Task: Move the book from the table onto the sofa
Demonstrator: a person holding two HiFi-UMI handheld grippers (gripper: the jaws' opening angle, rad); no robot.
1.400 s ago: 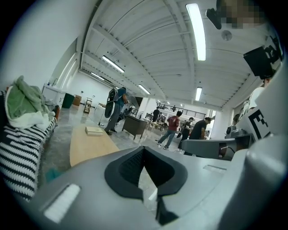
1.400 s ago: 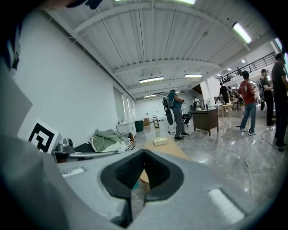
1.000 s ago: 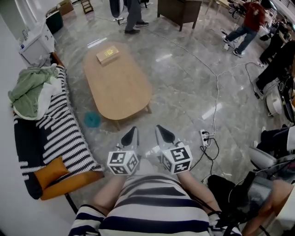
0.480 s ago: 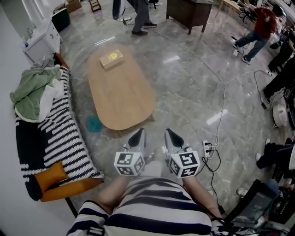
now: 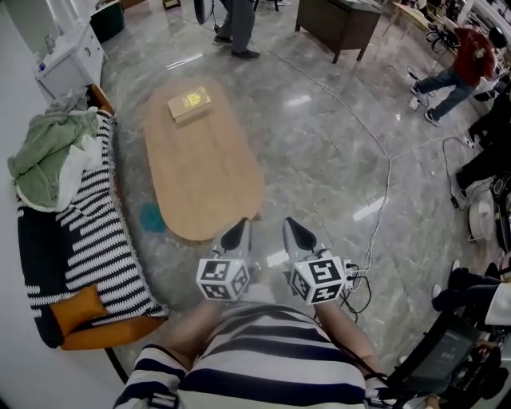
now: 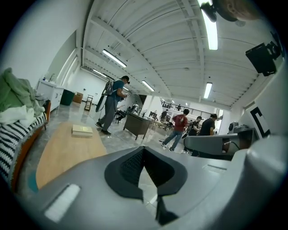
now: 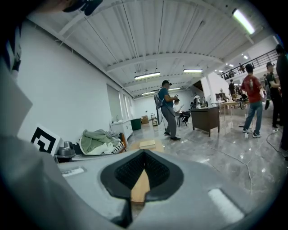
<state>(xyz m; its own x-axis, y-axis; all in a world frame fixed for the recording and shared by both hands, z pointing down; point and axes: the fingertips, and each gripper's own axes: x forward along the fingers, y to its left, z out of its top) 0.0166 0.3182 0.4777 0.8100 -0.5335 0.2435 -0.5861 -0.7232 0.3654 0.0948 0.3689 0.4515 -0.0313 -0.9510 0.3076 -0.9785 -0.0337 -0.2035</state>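
Observation:
A tan book (image 5: 189,104) lies flat near the far end of the oval wooden table (image 5: 204,172); it also shows in the left gripper view as the book (image 6: 82,130) and in the right gripper view as the book (image 7: 147,144). The sofa (image 5: 76,232), draped with a black-and-white striped throw, stands along the left wall. My left gripper (image 5: 239,232) and right gripper (image 5: 294,228) are held side by side just short of the table's near end. Both are shut with nothing between their jaws, and both are far from the book.
A green and white heap of cloth (image 5: 44,152) and an orange cushion (image 5: 76,307) lie on the sofa. A teal object (image 5: 150,216) sits on the floor between sofa and table. A power strip and cables (image 5: 359,275) trail on the right; people (image 5: 459,72) stand beyond, near a dark desk (image 5: 339,24).
Both grippers and the person have moved forward toward the table; its near end now lies just ahead of the fingertips. The jaws stayed shut.

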